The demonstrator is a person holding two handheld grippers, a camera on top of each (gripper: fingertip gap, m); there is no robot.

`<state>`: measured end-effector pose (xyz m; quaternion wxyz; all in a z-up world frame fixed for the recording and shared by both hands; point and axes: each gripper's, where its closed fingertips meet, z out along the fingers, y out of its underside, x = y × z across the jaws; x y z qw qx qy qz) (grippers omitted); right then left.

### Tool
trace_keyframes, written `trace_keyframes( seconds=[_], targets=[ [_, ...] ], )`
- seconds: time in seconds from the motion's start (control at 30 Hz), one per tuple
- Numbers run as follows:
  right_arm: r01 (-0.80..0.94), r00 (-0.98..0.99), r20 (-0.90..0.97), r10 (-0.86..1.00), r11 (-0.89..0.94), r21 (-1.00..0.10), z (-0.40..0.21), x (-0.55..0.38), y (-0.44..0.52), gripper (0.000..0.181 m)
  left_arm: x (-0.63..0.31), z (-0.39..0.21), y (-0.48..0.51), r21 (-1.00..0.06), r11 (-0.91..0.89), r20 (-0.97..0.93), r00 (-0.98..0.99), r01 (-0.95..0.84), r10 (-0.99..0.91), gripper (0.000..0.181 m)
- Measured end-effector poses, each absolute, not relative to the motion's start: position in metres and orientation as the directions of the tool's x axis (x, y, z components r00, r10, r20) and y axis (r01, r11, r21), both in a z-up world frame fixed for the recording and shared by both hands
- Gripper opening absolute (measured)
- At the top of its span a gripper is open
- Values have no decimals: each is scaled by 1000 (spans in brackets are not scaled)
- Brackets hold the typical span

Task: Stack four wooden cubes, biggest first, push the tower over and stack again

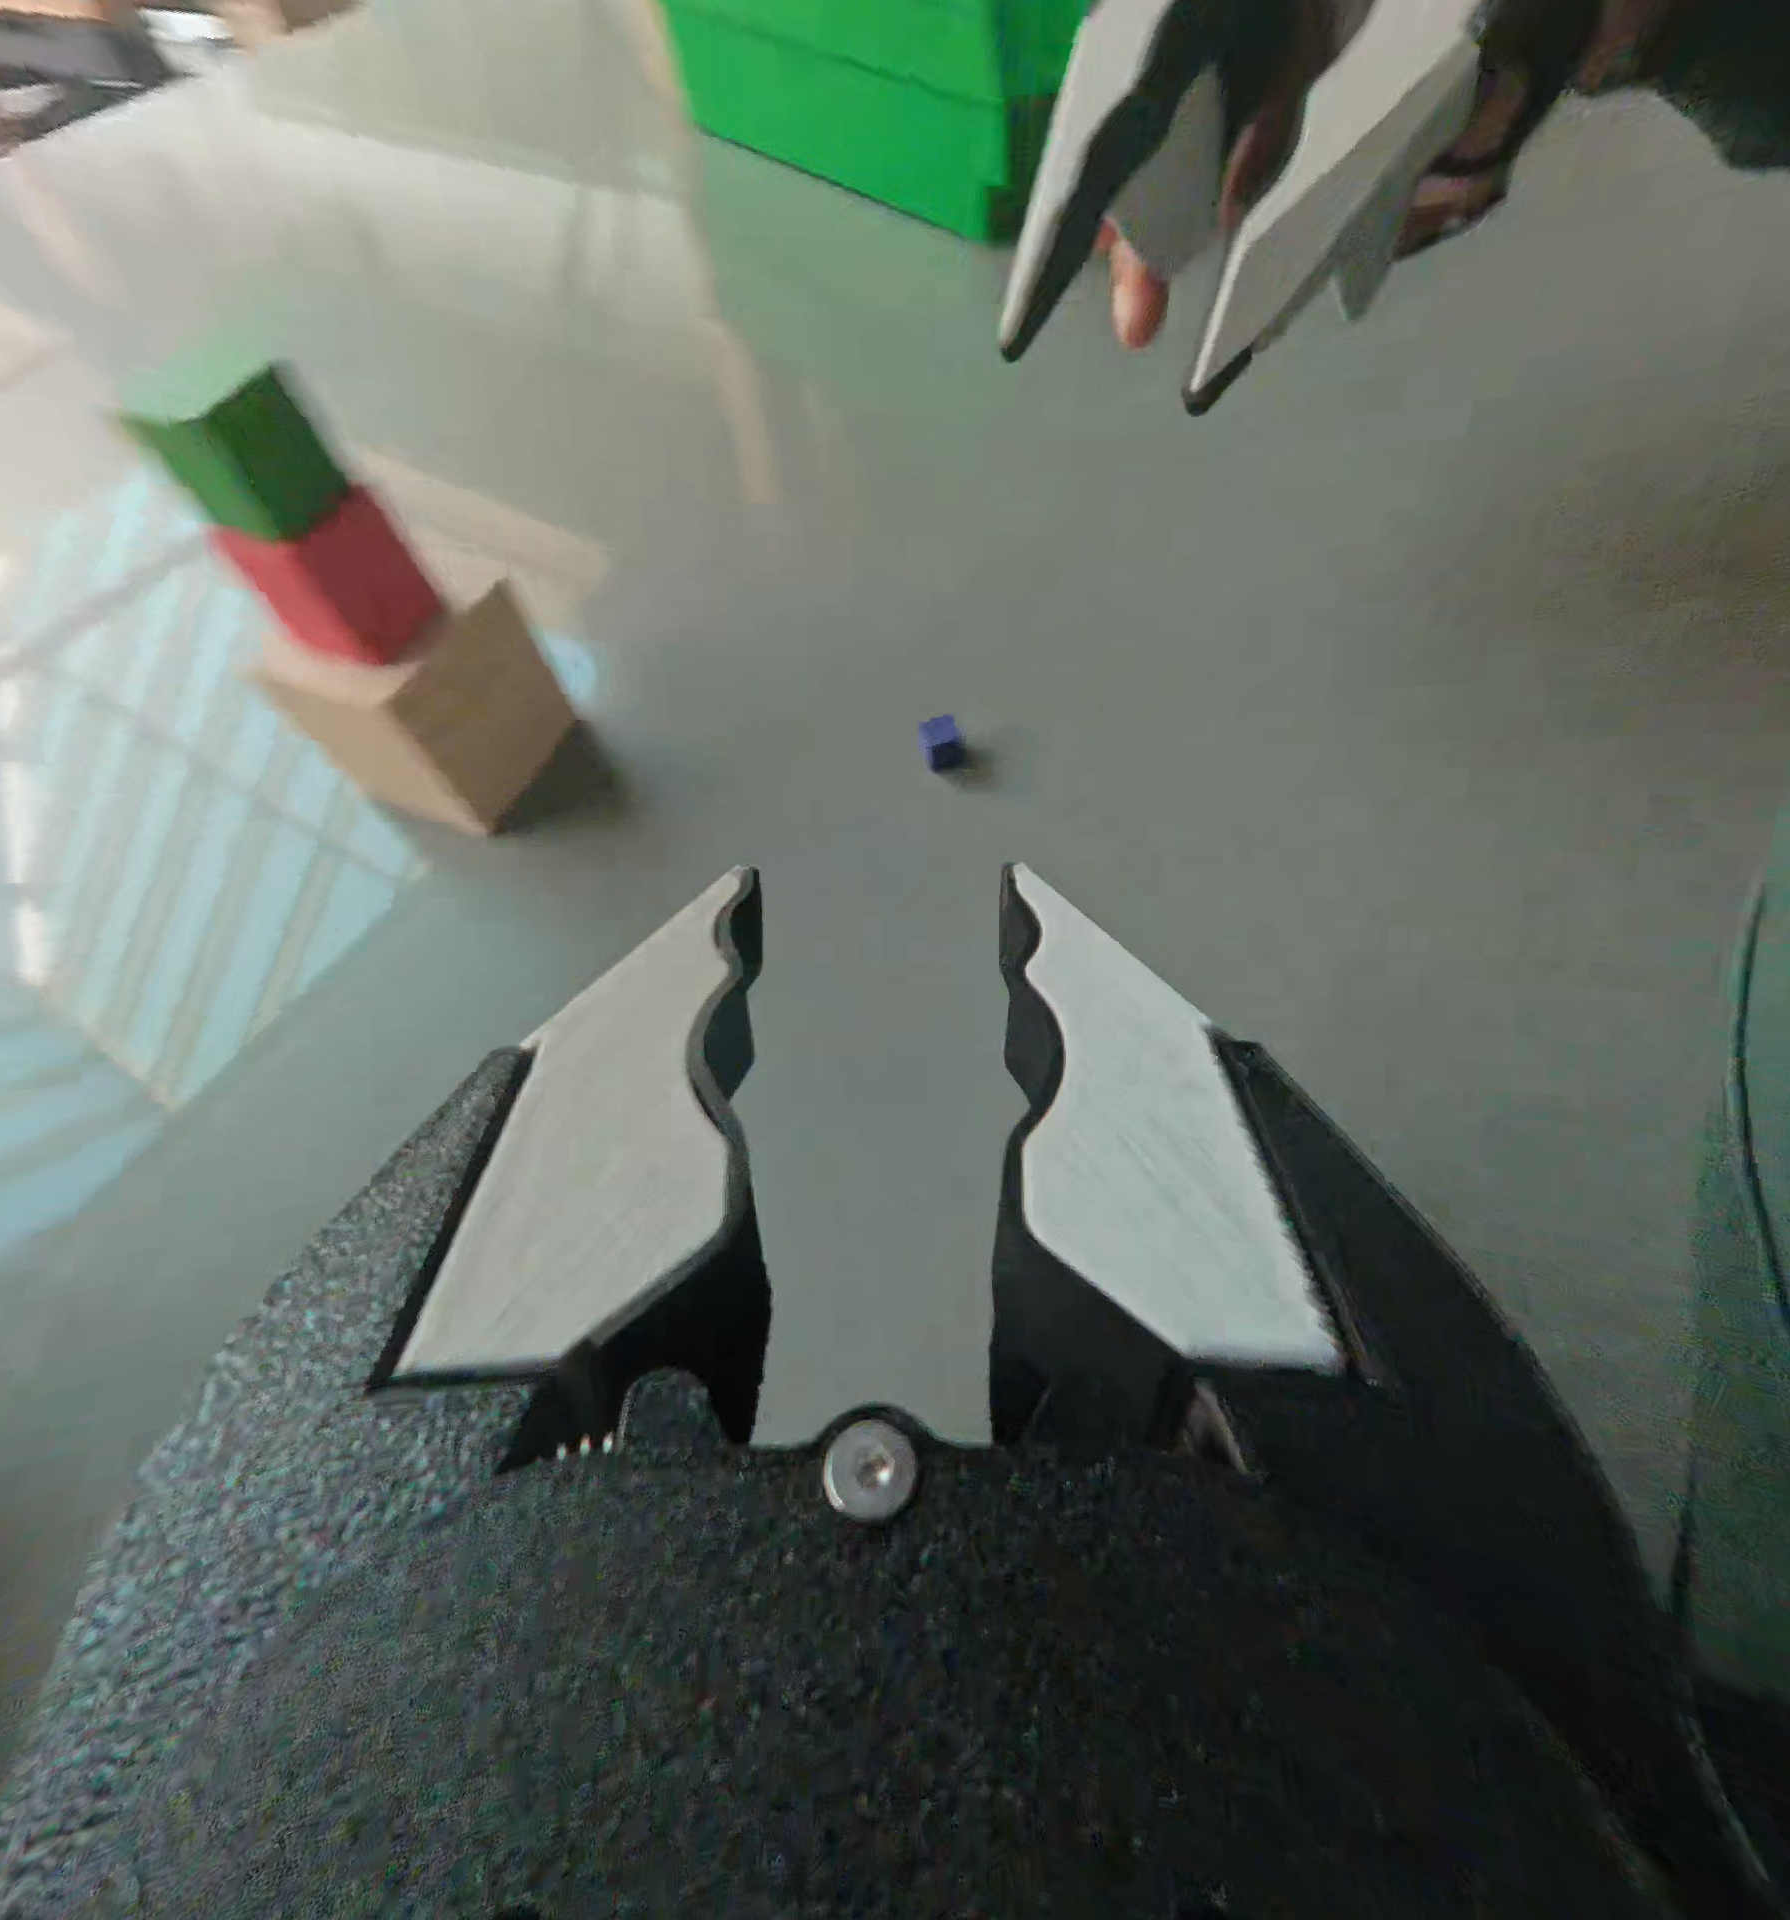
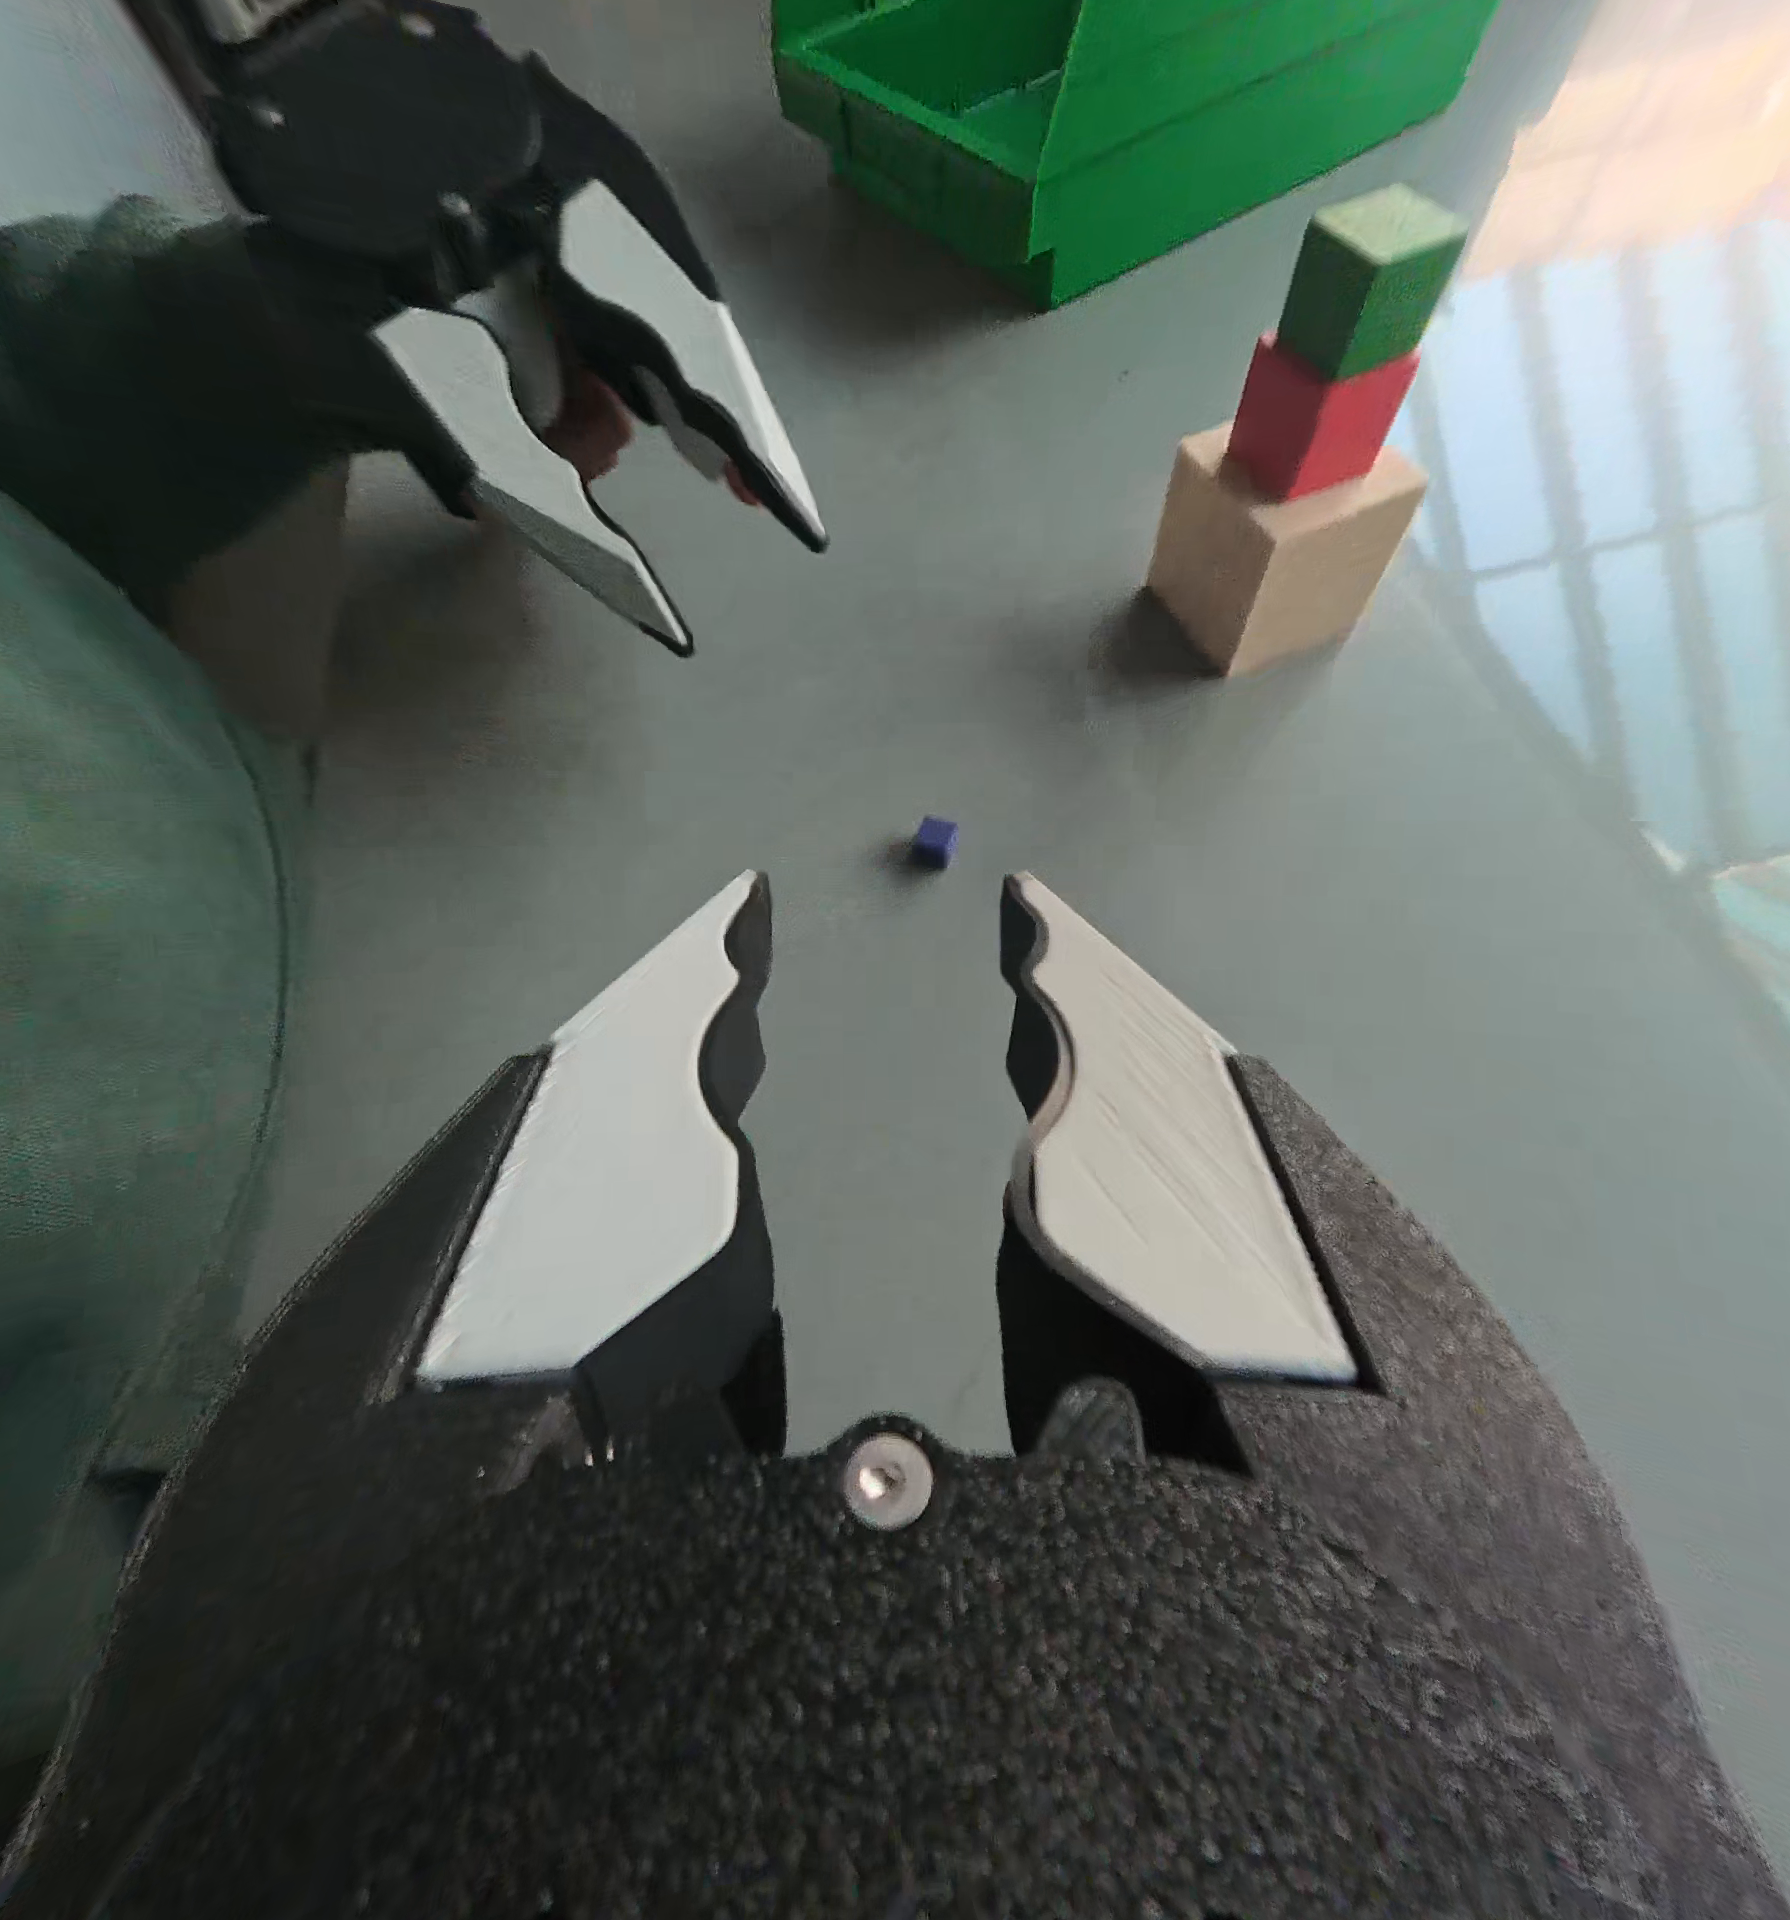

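While a tiny blue cube (image 2: 936,840) sits alone on the grey table (image 2: 1286,935), the right gripper (image 2: 883,883) hovers just short of it — jaws apart, empty; the left gripper (image 1: 880,878) likewise gapes, holding nothing.

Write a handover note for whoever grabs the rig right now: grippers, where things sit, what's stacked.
Left gripper: open, empty, above the table, pointed at the small blue cube.
Right gripper: open, empty, closer to the same cube, which lies just ahead of its fingertips.
Blue cube: alone on the grey table, touching nothing.
Stack: green block on red block on tan wooden block, standing, slightly offset.
Green bin: at the far side, behind the stack; contents not visible.
Done: three blocks stacked. Blue cube not gripped.
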<state>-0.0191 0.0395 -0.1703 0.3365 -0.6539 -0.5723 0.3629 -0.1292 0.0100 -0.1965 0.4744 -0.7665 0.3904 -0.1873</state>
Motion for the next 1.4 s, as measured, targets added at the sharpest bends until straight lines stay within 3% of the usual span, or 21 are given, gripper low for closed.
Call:
trace_keyframes(
  seconds=[0.17, 0.53, 0.97, 1.4],
  targets=[
    [452, 232, -112, 966, -209, -867, -181, 7, 21, 43, -103, -212, 20, -804, -146, -90, 361, -576, -928, 43],
    [384, 348, -134, 928, -271, -883, -183, 41, 13, 39, -64, -235, 49, -614, 108, -103, -56, -782, -993, 32],
    [358, 352, -162, 922, -293, -886, -188, 36, 19, 35, -71, -243, 42, -574, 134, -68, -116, -808, -991, 16],
    [364, 352, -177, 919, -309, -879, -194, 37, 20, 33, -68, -245, 42, -554, 134, -78, -108, -822, -991, 15]
  ],
)
